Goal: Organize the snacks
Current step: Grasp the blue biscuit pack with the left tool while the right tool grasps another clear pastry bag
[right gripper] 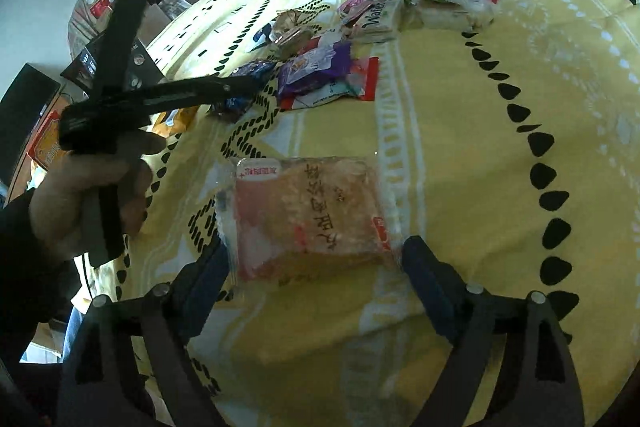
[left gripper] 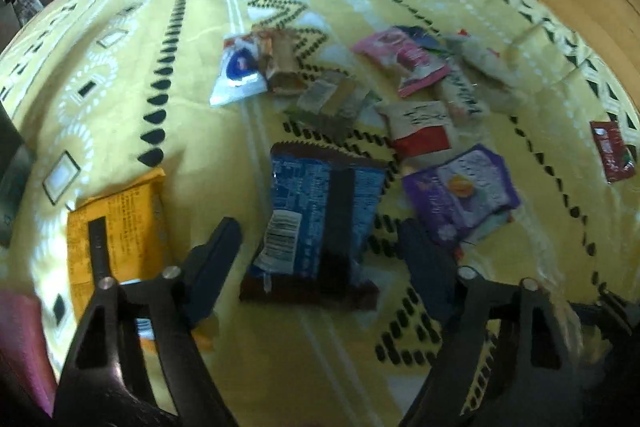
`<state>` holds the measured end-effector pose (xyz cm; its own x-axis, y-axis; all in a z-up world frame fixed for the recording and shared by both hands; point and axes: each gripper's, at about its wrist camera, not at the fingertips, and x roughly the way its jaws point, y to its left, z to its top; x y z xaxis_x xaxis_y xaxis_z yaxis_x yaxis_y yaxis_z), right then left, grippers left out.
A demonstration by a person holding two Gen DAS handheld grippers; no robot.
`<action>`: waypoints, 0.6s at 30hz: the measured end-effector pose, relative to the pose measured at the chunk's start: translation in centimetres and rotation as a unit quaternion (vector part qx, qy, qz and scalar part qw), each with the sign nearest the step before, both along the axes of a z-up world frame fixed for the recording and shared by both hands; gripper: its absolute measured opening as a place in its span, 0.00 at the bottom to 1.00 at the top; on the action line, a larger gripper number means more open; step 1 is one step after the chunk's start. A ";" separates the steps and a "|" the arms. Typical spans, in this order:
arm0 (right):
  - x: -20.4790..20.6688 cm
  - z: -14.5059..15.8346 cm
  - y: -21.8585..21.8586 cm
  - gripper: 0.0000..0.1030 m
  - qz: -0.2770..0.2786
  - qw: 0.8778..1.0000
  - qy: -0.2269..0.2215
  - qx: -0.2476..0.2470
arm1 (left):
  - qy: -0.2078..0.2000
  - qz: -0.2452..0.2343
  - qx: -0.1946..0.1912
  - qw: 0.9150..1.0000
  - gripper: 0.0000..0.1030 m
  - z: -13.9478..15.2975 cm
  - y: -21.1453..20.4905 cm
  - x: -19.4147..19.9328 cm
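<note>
Bed (left gripper: 120, 75), yellow patterned cover, carrying the snacks.
Left claw (left gripper: 320, 251): one, jaws apart, straddling one blue packet (left gripper: 320, 211) that lies flat, pads clear of it.
Orange packet (left gripper: 120, 227): one, at 9 o'clock of the blue.
Purple packet (left gripper: 460, 191): one, at 3 o'clock.
Mixed pile (left gripper: 360, 83): at 12 o'clock, count unclear.
Right claw (right gripper: 316, 259): one, jaws apart either side of one clear pink packet (right gripper: 308, 215); contact cannot be told.

Blue snack packet (left gripper: 320, 211) between open left gripper (left gripper: 324, 251) fingers (left gripper: 216, 259).
</note>
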<state>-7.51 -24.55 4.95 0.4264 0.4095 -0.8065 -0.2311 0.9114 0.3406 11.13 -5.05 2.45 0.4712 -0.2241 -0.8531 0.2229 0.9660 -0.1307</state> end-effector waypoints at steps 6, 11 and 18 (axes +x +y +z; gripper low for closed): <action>-0.3 1.0 -0.3 0.89 -0.006 1.000 0.005 0.023 | -0.012 -0.004 0.004 1.000 0.44 0.4 -0.2 -0.2; 0.2 1.3 -0.2 0.90 -0.014 1.000 0.005 0.007 | -0.031 -0.011 -0.004 0.999 0.44 1.8 -0.1 -1.6; 1.4 3.5 0.6 0.91 0.039 0.998 -0.019 -0.040 | -0.041 -0.020 -0.012 0.999 0.44 4.3 1.7 -3.6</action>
